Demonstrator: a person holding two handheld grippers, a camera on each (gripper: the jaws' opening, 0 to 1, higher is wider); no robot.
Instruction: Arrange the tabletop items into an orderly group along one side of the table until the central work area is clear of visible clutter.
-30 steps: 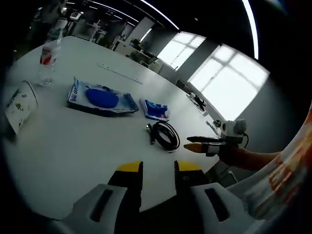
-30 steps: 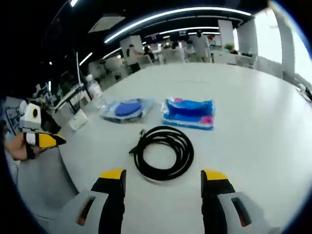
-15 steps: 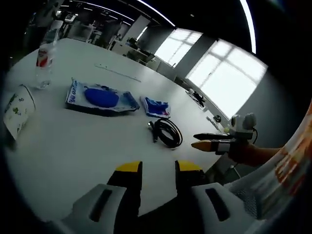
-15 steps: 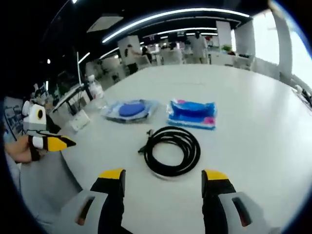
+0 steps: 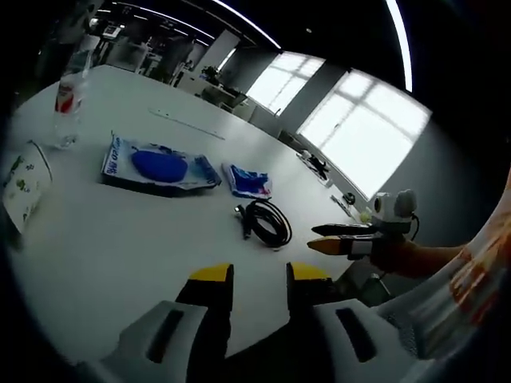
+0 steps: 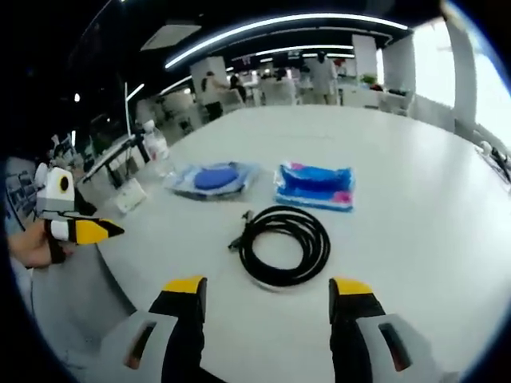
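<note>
Left gripper view: left hand-held gripper at bottom centre, yellow-tipped jaws nearly together with a narrow gap, grasping nothing, poised above the near edge of the white tabletop. Coiled black cable at frame centre, lying flat. Just beyond it, up and left, a small blue packet; further left, a larger clear bag with a blue round pad inside. Water bottle standing upright at upper left; a white printed carton at the far left edge, tilted. Right hand-held gripper entering from the right at mid height, held in a hand, jaws close together and empty, off the tabletop's edge and near the cable.

Right gripper view: right hand-held gripper at bottom, jaws spread wide and released, nothing between them. Cable at centre, just above the jaw tips in the frame. Packet beyond it to upper right, bag to upper left, side by side and apart. Bottle and carton further left near the tabletop edge. Left hand-held gripper at the left edge, yellow jaws pressed close, empty.
</note>
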